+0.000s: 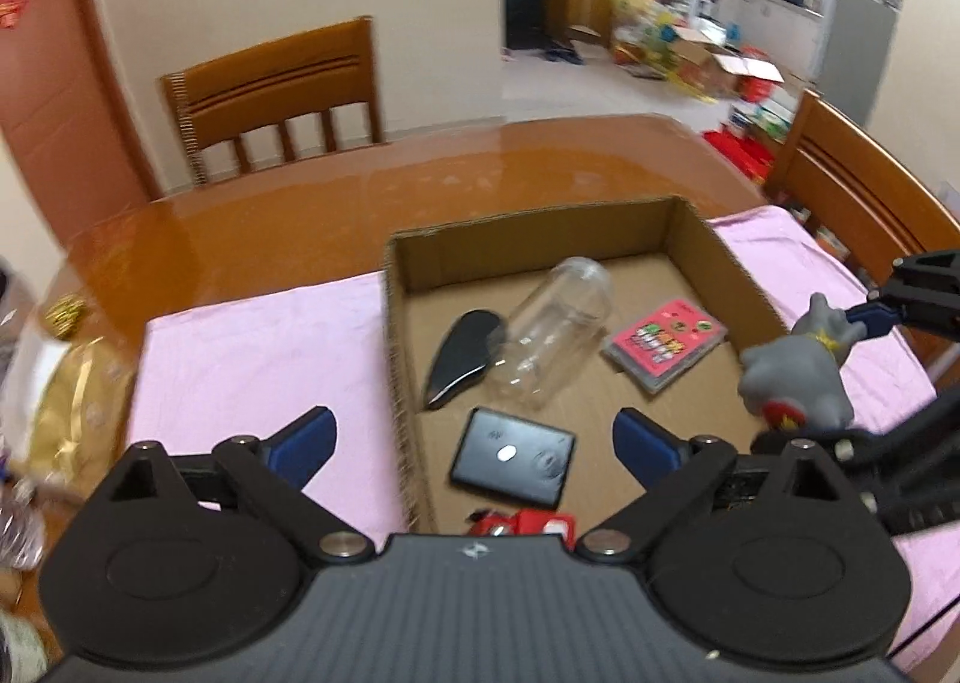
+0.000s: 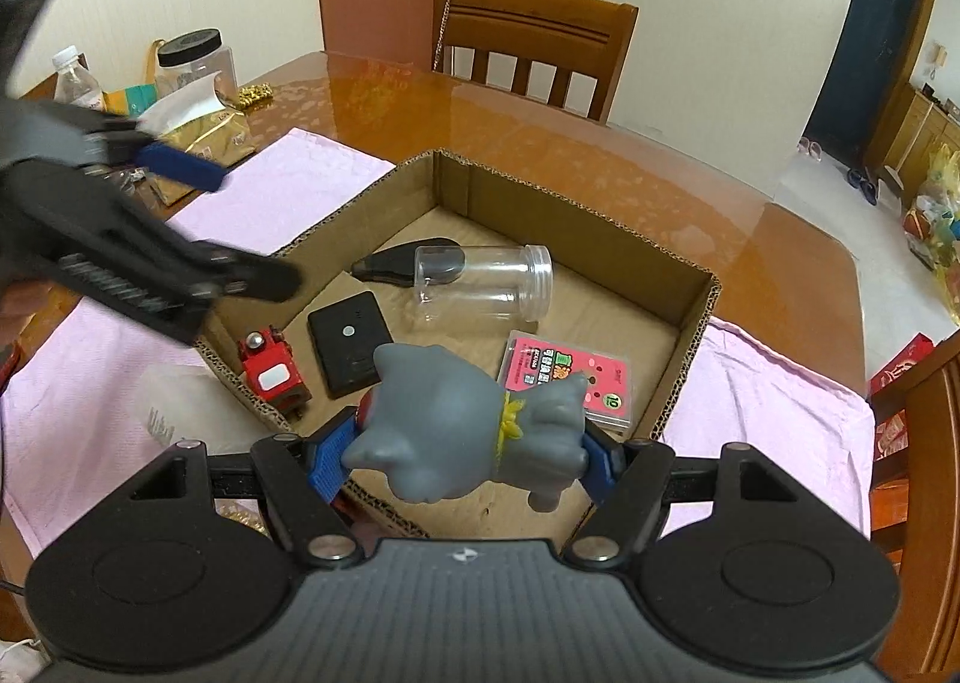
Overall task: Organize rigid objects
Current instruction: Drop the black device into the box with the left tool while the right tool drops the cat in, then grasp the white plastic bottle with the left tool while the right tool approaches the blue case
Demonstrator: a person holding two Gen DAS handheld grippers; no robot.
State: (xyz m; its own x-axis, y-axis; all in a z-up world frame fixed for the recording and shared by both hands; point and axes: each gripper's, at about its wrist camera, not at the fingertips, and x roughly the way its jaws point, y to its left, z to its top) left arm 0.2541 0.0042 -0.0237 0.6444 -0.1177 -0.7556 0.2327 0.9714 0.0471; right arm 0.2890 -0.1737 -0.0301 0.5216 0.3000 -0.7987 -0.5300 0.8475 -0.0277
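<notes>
Ahead of both: a cardboard box [image 2: 690, 317] on pink cloth [image 2: 774, 395] over the counter [image 2: 540, 143], holding a clear plastic jar [image 2: 480, 287] on its side, a black remote-like device [image 2: 351, 350], a pink card case [image 2: 567, 377], a black curved piece [image 2: 408, 263] and a red toy car [image 2: 270, 371]. Clamped sideways in the right hand-held gripper [image 2: 465, 449], above the box's near edge: a grey rubber animal figure [image 2: 468, 431]; spread wide and empty over the near-left corner, the left hand-held gripper [image 1: 474, 443]. Likely trouble: released from this height, bouncing out over the near wall or landing on the card case; crowding with the left hand-held gripper also possible.
</notes>
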